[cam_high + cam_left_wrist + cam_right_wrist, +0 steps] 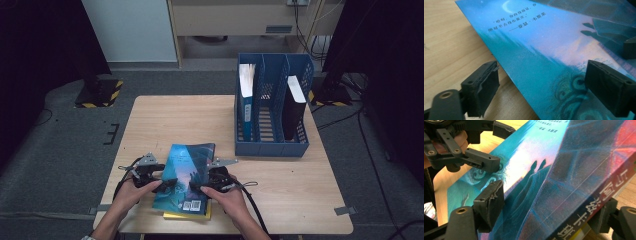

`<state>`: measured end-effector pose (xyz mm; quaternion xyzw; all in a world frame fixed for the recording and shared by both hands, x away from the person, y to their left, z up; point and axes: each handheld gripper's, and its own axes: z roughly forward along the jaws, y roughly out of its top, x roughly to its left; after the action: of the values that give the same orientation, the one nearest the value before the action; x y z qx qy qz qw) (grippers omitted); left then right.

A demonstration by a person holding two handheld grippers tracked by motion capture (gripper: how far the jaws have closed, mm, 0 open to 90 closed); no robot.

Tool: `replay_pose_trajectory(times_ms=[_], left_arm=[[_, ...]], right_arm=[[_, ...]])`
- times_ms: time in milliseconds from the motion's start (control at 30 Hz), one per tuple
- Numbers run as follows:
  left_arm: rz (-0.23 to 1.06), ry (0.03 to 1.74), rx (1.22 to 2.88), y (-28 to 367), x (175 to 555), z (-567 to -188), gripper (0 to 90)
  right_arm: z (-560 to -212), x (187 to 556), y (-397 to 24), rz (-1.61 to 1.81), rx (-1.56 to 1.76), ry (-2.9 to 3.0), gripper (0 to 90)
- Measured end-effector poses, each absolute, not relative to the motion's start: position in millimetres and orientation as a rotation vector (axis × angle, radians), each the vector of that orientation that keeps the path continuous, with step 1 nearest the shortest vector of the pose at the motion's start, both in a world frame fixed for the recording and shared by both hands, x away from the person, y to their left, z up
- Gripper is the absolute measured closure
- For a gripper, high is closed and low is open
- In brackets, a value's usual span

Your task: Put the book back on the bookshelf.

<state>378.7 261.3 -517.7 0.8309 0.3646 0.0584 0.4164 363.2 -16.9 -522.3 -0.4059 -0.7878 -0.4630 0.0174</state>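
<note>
A blue-covered book point(186, 162) lies on a yellow book point(172, 216) near the table's front edge. My left gripper point(167, 184) is at the blue book's left edge. In the left gripper view its jaws point(546, 87) stand wide: one is beside the edge over the table, the other above the cover point(544, 50), and neither presses. My right gripper point(196, 186) is at the spine side. In the right gripper view it point(546, 211) is shut on the blue book point(554, 170), one pad on the cover and one under the spine. The left gripper point(495, 145) shows beyond.
A blue file rack point(270, 147) stands at the table's back right, holding a blue-spined book point(246, 95) in one slot and a dark book point(295, 107) in another. Bare wooden table point(165, 120) lies behind the books. The table's front edge is close behind my hands.
</note>
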Motion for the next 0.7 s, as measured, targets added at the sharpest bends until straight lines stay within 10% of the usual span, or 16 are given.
replay_pose_trajectory(times_ms=[700], left_arm=[[-0.025,0.930,2.081,259,391,-526,2.5]], right_arm=[[-523,363,-17,-1.441,-1.255,-2.453,26.1]])
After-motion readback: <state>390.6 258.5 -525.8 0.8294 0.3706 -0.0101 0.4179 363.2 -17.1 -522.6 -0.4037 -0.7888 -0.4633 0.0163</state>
